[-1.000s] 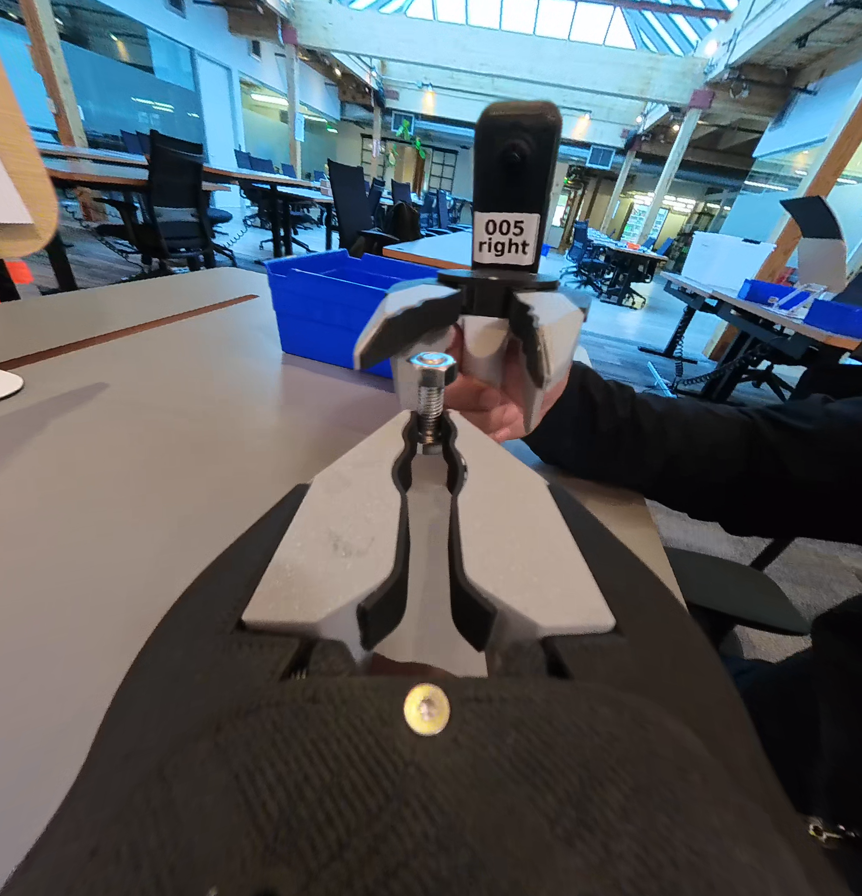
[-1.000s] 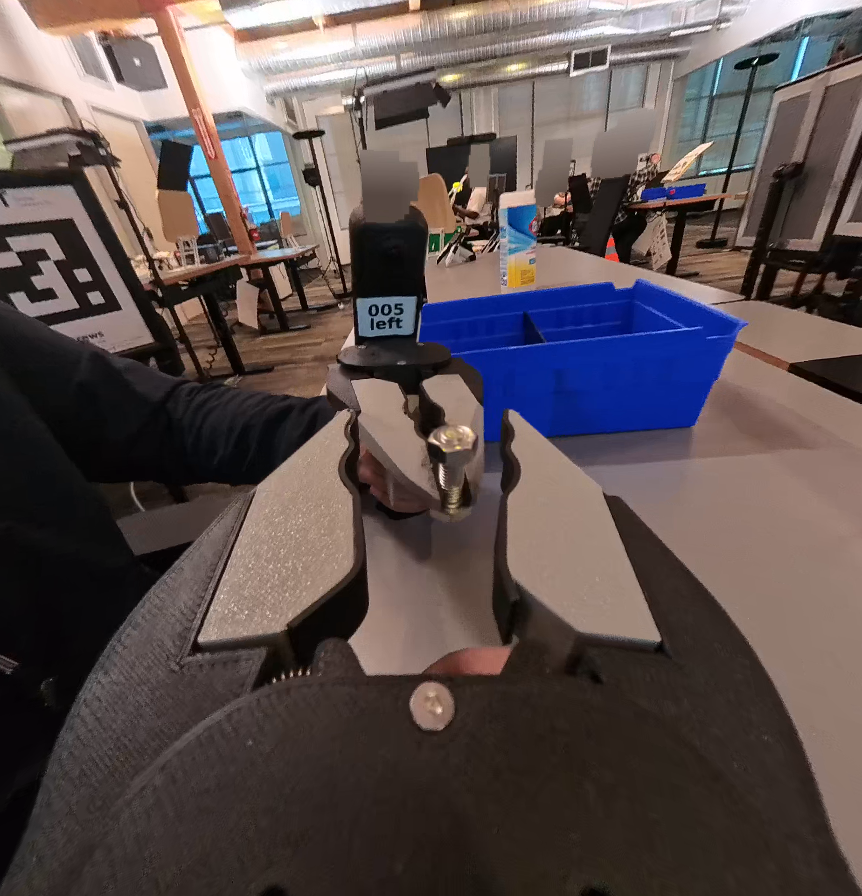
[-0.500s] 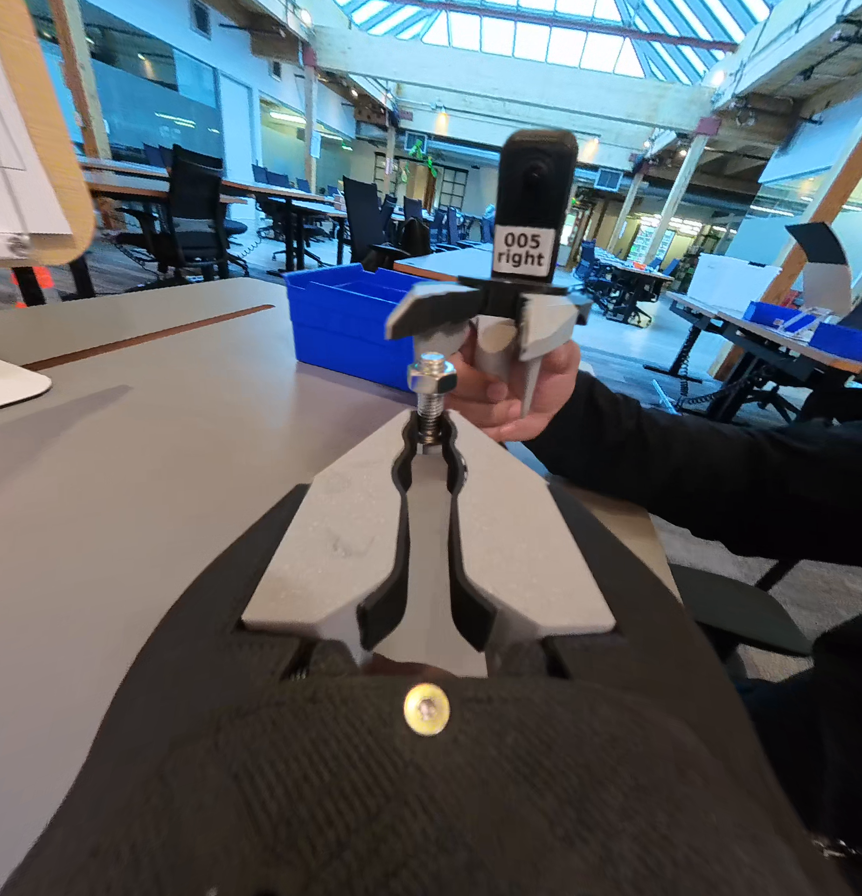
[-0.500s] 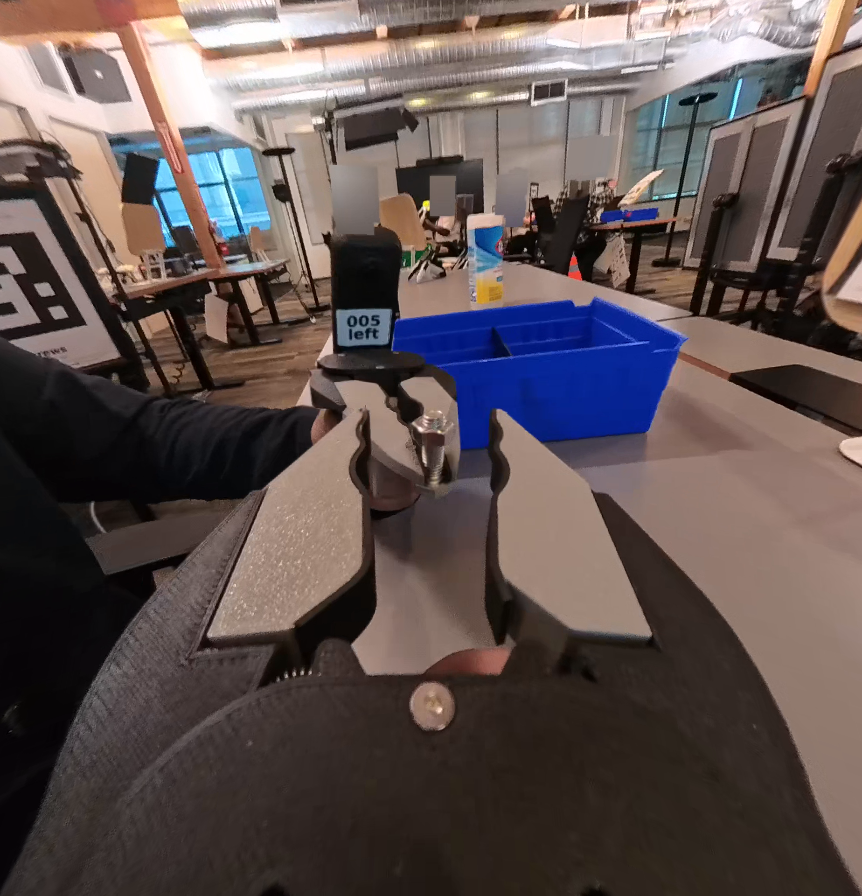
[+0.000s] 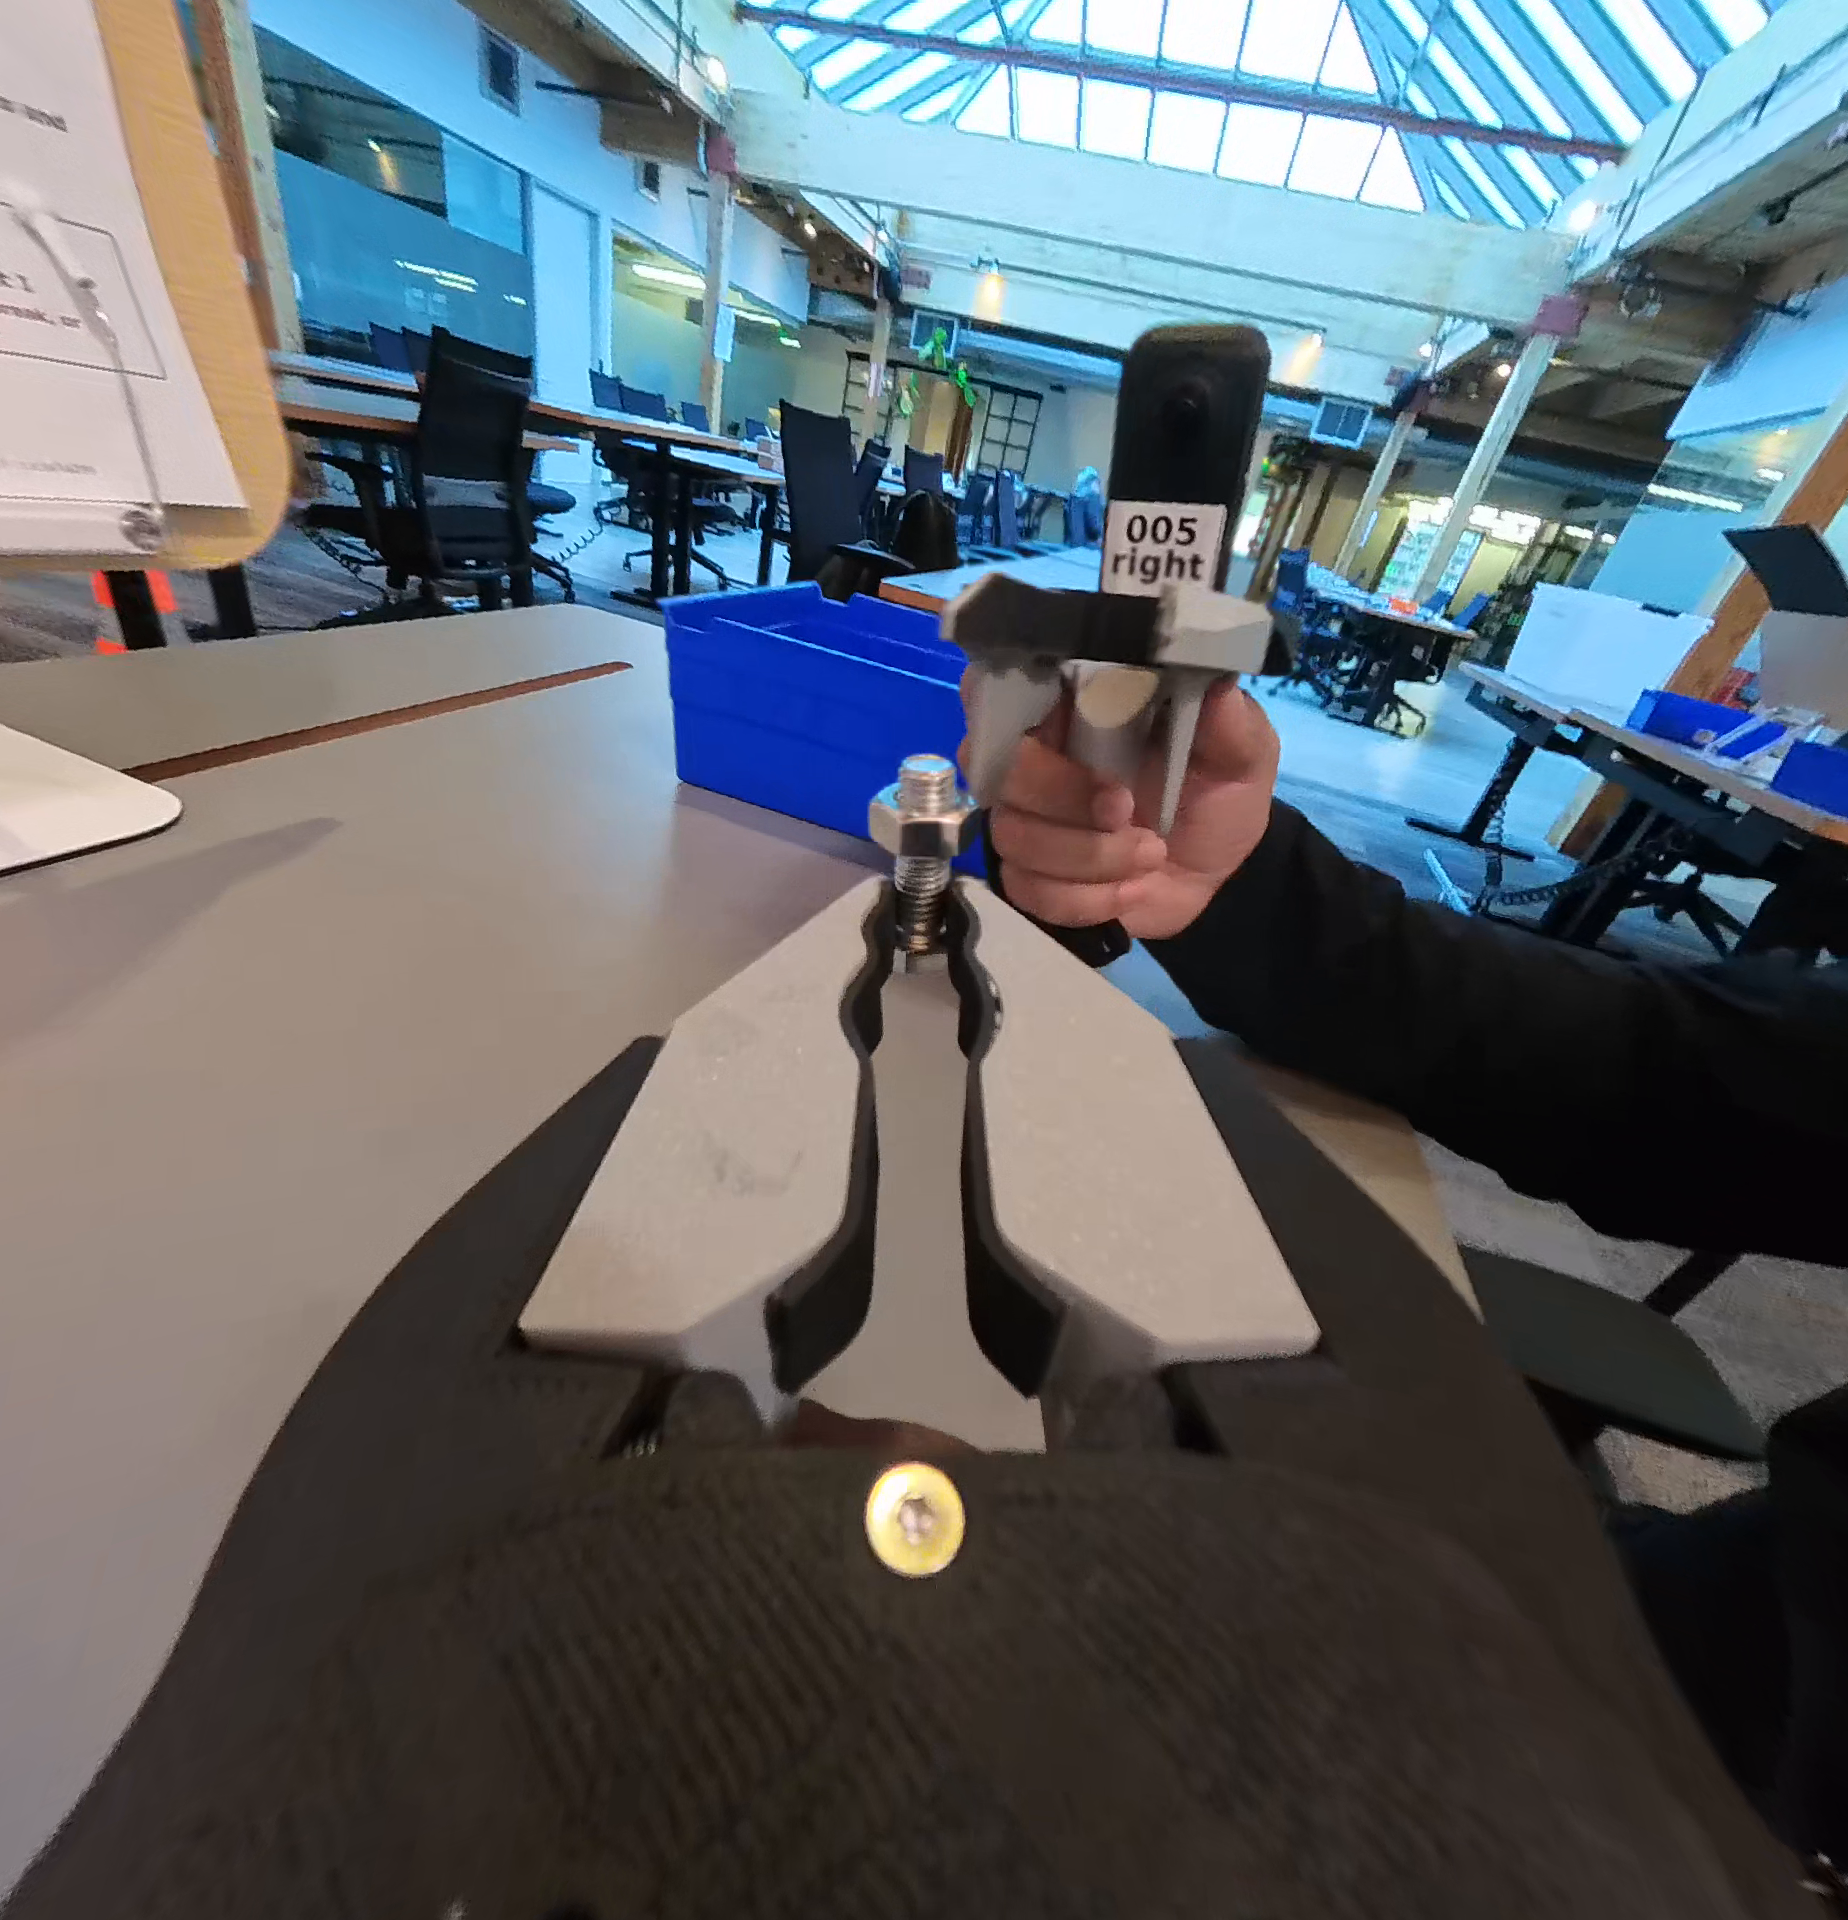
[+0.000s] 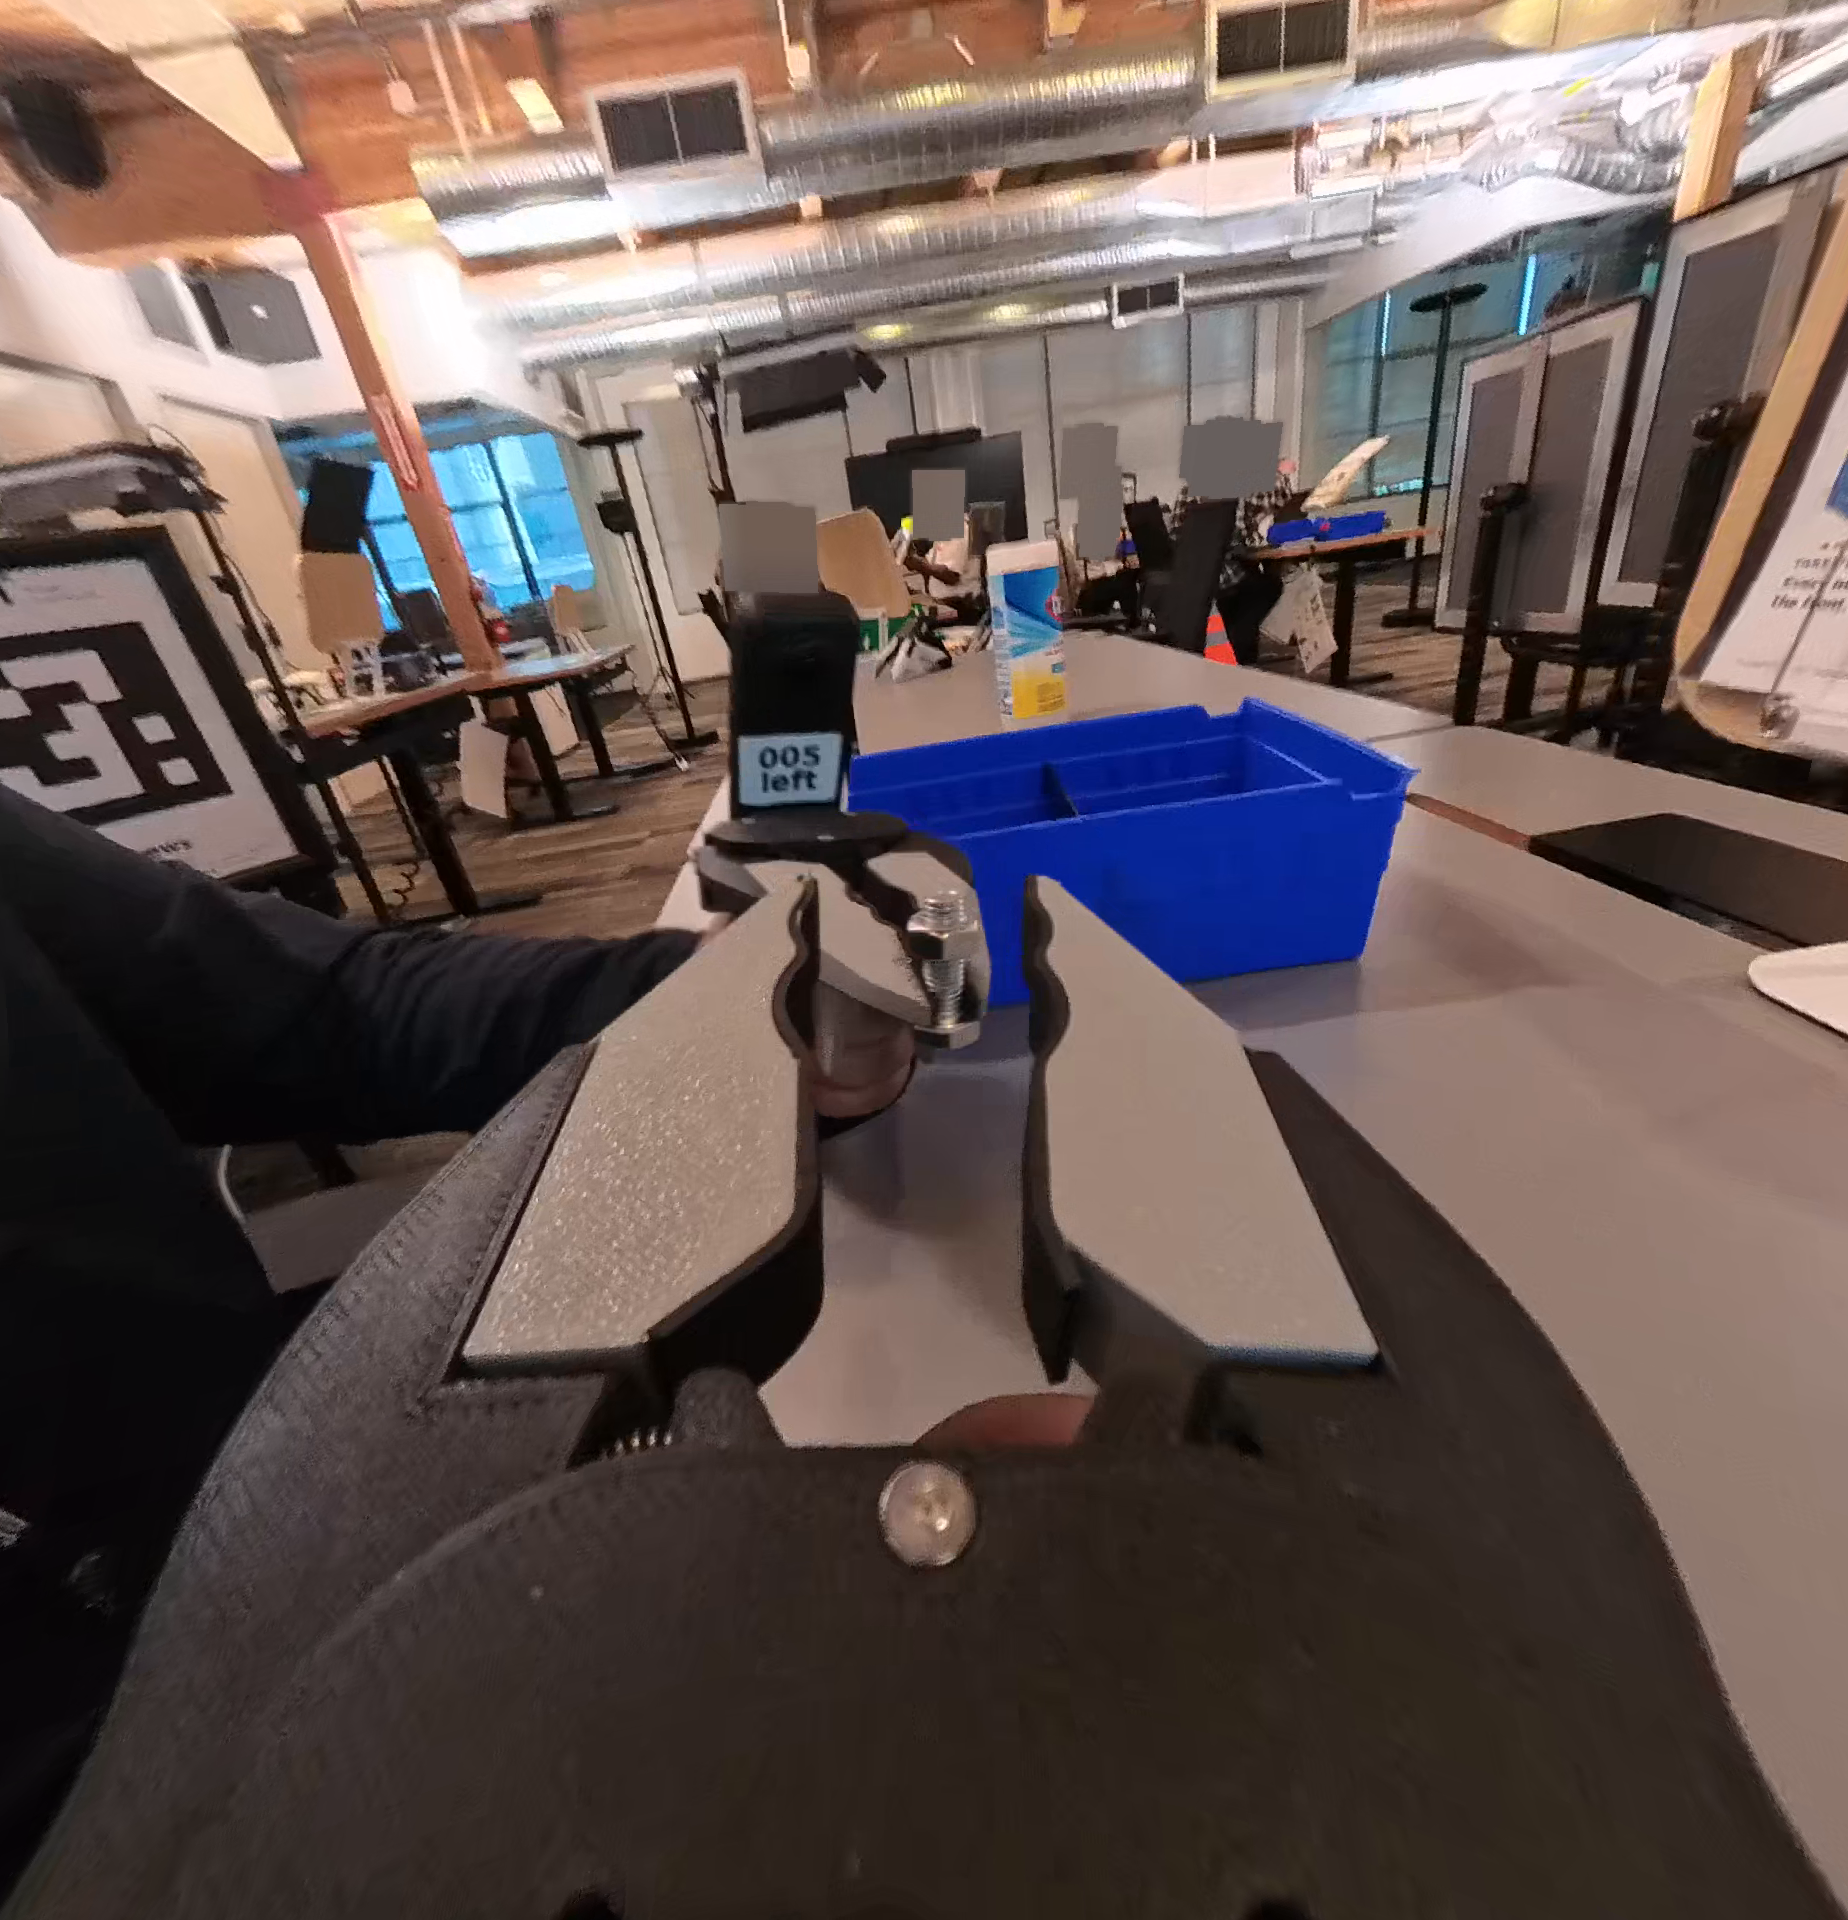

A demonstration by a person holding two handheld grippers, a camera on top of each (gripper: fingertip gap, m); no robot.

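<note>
The bolt (image 5: 921,862) stands upright, its long axis vertical, the threaded end pointing up and a hex nut (image 5: 921,823) threaded on just below that end; its lower shank sits pinched between the tips of the left gripper (image 5: 918,930), whose fingers (image 5: 764,1122) are pressed in on it, above the grey table (image 5: 307,997); from the right wrist view the same bolt (image 6: 941,971) shows upright at the far gripper's tip, with the head at the bottom. The right gripper (image 6: 925,982) has its fingers (image 6: 1159,1143) spread wide with nothing between them, and the bolt lies beyond their tips, apart from them; in the left wrist view that gripper is held in a hand (image 5: 1117,831) just beside the bolt, to its right and a little behind. A blue bin (image 6: 1138,862) with dividers stands on the table behind the bolt, near the far edge; the table's near edge runs under the dark sleeve (image 5: 1522,1060); bare tabletop opens to the left in the left wrist view, up to a white base (image 5: 37,800) at the frame's edge.
</note>
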